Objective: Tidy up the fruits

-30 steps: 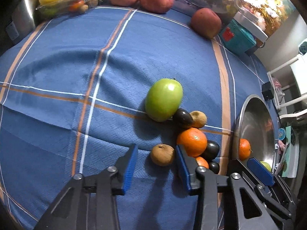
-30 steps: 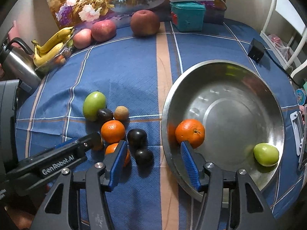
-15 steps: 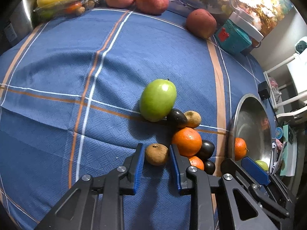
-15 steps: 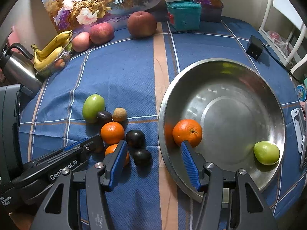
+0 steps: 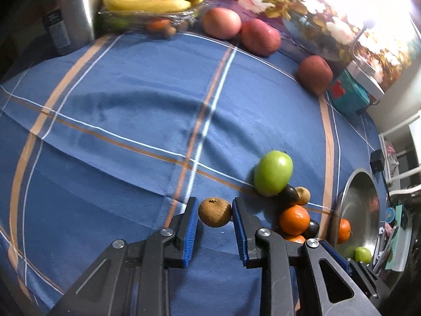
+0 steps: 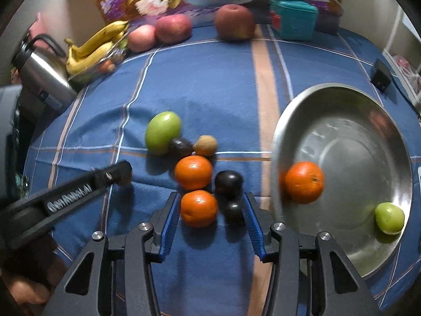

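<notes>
On the blue checked tablecloth (image 6: 210,92), the left gripper (image 5: 214,214) is clenched on a small round brown fruit (image 5: 215,212), pads pressing both sides, and it looks lifted just clear of the cloth. The right gripper (image 6: 209,217) is closing, jaws astride a small orange mandarin (image 6: 199,208) and a small dark plum (image 6: 233,212) together; the pads are not yet pressing either.

For a clean step:
- Left: keep the squeeze light, the fruit looks soft, and carry it level toward the round steel basin (image 6: 342,100) on the right, which already holds an orange (image 6: 304,181) and a green apple (image 6: 389,218).
- Right: shift onto the mandarin alone before closing; pinching two round fruits will likely squirt one out.
- Avoid bumping the neighbouring pile, where the large green apple (image 5: 273,172) could roll.
</notes>
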Demonstrator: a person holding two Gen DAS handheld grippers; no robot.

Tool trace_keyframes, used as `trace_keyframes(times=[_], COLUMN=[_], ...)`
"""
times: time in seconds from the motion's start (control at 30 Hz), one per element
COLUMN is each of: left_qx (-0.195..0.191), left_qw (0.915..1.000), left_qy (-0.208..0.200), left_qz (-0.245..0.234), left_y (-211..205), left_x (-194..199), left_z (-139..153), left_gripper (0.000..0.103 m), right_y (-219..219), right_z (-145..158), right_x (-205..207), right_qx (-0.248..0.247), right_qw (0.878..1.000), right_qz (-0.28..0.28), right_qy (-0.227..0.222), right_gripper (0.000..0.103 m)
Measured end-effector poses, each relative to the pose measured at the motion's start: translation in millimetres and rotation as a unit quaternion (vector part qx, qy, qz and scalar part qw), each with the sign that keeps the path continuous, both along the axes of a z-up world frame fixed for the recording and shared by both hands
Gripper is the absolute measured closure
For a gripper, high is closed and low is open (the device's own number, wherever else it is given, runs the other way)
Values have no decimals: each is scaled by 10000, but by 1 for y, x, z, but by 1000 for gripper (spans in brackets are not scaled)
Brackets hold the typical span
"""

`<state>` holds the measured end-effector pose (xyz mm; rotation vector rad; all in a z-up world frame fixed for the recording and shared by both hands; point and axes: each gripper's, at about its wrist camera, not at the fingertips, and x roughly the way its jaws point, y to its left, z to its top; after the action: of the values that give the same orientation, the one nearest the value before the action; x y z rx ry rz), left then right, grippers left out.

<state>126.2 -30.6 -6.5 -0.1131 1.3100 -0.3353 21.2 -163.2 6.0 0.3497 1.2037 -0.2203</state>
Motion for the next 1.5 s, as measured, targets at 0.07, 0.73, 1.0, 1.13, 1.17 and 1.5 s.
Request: trace_keyframes(times=[0.07, 0.73, 1.0, 1.13, 1.17, 1.5], left_qx=[-14, -58, -56, -54, -52, -42], left_qw=[10000, 10000, 10000, 10000, 10000, 10000], left_qy=[2, 31, 27, 24, 23, -13], left_qz=[24, -4, -14, -7, -4, 39], left_y=[6, 3, 4, 4, 4, 7], left_x=[0, 0, 1, 1, 1, 1], left_z=[-1, -1, -1, -2, -2, 1], left_gripper=[75, 75, 75, 75, 75, 75], right_y=[7, 35, 45, 43, 42, 35], right_z=[-3, -17, -23, -22, -22, -21], right_x=[3, 18, 20, 17, 17, 18], right_qx=[-50, -826, -1206, -1193, -1185, -888], right_qw=[9999, 9941, 9885, 9889, 9890, 9932], right_qz=[103, 622, 767, 754, 755, 679], right_qy=[61, 330, 488, 470, 464, 339], right_gripper=[55, 59, 63, 66, 66, 66])
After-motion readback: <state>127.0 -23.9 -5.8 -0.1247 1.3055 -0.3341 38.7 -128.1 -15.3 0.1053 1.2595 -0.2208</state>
